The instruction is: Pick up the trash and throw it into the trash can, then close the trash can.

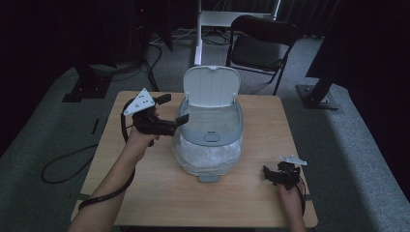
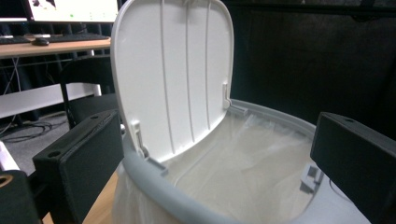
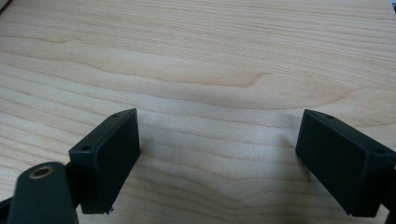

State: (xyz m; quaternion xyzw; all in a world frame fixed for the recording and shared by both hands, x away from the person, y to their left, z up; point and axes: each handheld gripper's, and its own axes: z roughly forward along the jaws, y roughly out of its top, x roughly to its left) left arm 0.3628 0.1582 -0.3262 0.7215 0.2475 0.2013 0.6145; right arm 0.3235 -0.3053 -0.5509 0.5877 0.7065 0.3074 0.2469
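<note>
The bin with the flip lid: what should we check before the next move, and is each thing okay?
1. Lid stands up, open: ok.
2. Bag lines the bin, rim holding it: ok.
3. Anything lying inside the bag: cannot tell.
4. Left gripper open beside the bin's rim, nothing between its jaws: ok.
5. Right gripper open over bare table, holding nothing: ok.
</note>
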